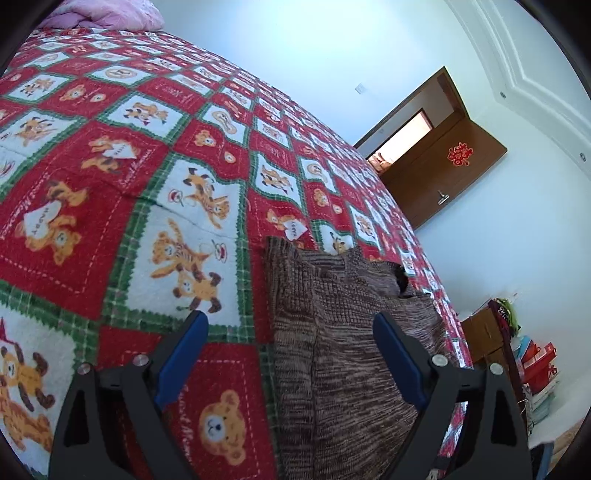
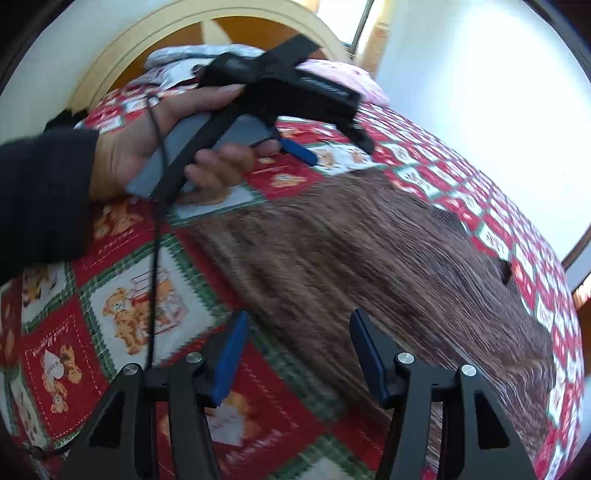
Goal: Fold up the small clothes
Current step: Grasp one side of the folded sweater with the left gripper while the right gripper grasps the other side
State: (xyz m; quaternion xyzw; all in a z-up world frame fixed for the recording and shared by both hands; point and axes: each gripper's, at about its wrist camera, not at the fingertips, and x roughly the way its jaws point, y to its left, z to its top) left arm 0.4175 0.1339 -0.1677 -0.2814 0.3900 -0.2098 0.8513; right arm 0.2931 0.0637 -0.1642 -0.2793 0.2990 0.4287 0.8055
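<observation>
Both tools, left tool and right tool, gape empty over the brown sweater's edges; bedspread beyond lies bare.

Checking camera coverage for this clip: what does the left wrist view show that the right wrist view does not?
Only the left wrist view: an open brown door with a red paper decoration, and a cluttered shelf beside the bed. Only the right wrist view: the person's hand gripping the left hand-held gripper, a dark sleeve, the curved headboard and a window. Both: the brown knitted garment lying flat on the red teddy-bear bedspread, and pink bedding at the head of the bed.
</observation>
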